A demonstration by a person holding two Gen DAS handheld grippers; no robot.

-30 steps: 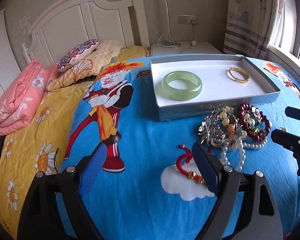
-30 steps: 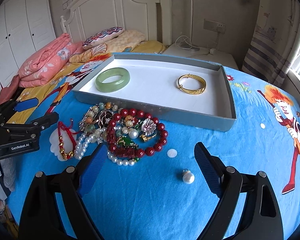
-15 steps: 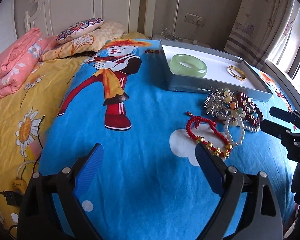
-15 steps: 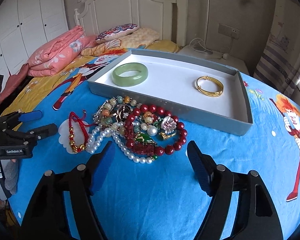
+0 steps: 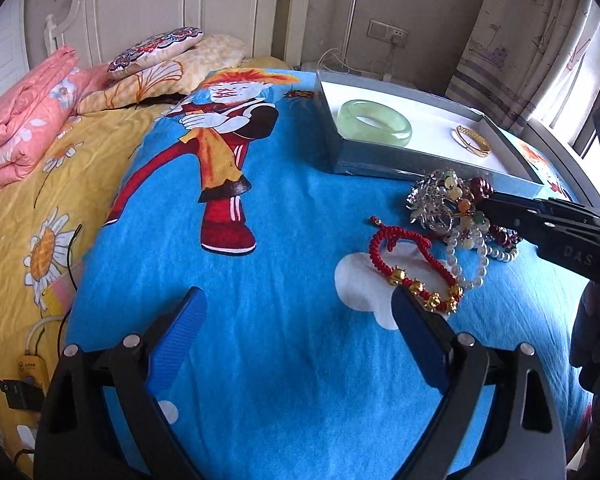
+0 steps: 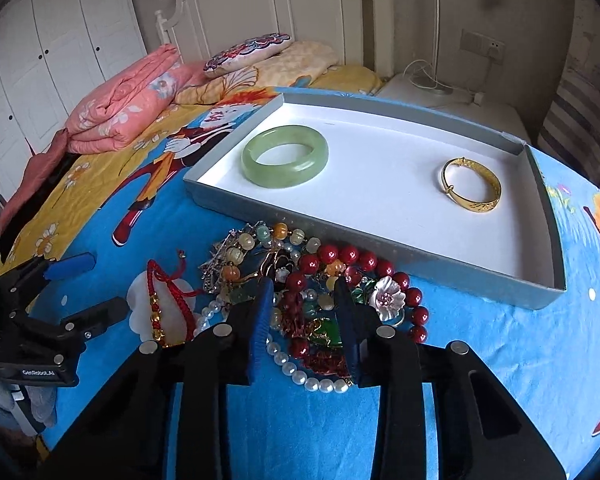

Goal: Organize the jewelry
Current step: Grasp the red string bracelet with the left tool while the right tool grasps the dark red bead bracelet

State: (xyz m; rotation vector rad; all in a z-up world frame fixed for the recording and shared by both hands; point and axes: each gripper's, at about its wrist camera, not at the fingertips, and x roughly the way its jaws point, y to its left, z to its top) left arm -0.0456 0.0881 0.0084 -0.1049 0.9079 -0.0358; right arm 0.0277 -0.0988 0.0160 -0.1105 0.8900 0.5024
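Right gripper: jaws closing, narrow, straddling the jewelry pile just before the gray tray; pads not clearly pressing.
Left gripper: jaws spread wide, empty, beside the red cord bracelet.
Tray contents: jade bangle, gold bangle.

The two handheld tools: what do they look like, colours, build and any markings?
Both are black, angular two-finger frames with silver round bolt heads. The left tool and the right tool carry blue ribbed pads inside each finger. The left one's body reads "GenRobot.AI" in white. A grey glove shows under it.
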